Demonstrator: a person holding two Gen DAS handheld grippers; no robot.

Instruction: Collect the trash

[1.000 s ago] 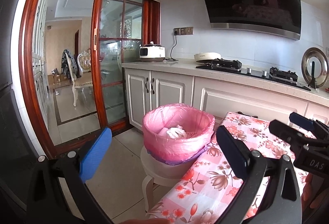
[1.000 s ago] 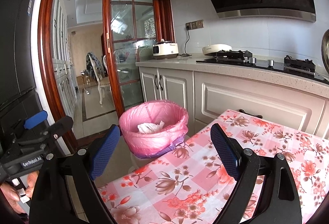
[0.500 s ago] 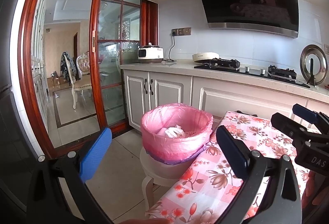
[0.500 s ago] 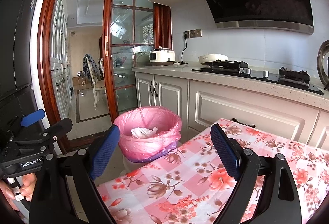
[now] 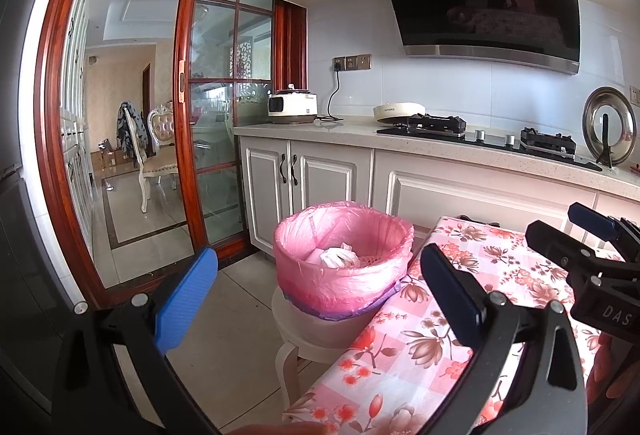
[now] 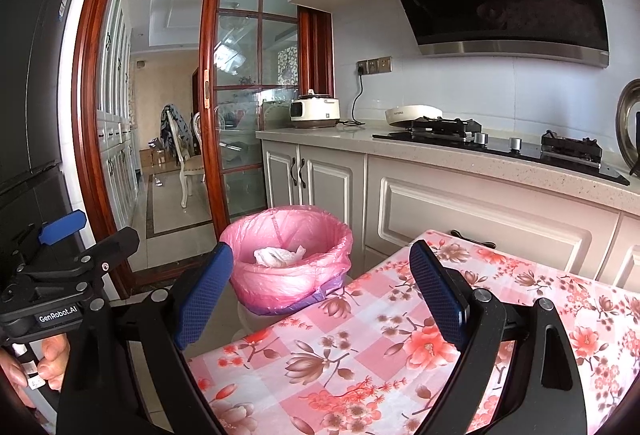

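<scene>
A bin lined with a pink bag (image 5: 344, 275) stands on a white stool (image 5: 304, 335) at the table's left end; it also shows in the right wrist view (image 6: 288, 275). White crumpled trash (image 5: 338, 257) lies inside it, also seen in the right wrist view (image 6: 280, 255). My left gripper (image 5: 320, 299) is open and empty, held back from the bin. My right gripper (image 6: 324, 299) is open and empty above the table. Each gripper shows at the edge of the other's view: the right one (image 5: 580, 239), the left one (image 6: 72, 235).
A table with a pink floral cloth (image 6: 400, 355) lies right of the bin. White cabinets and a counter (image 5: 440, 151) with a gas hob and a rice cooker (image 5: 292, 107) run behind. A red-framed glass sliding door (image 5: 224, 115) opens to a dining room at the left.
Both views have drifted slightly back and up from the bin, which now sits a little lower and smaller. Both grippers stay open and empty.
</scene>
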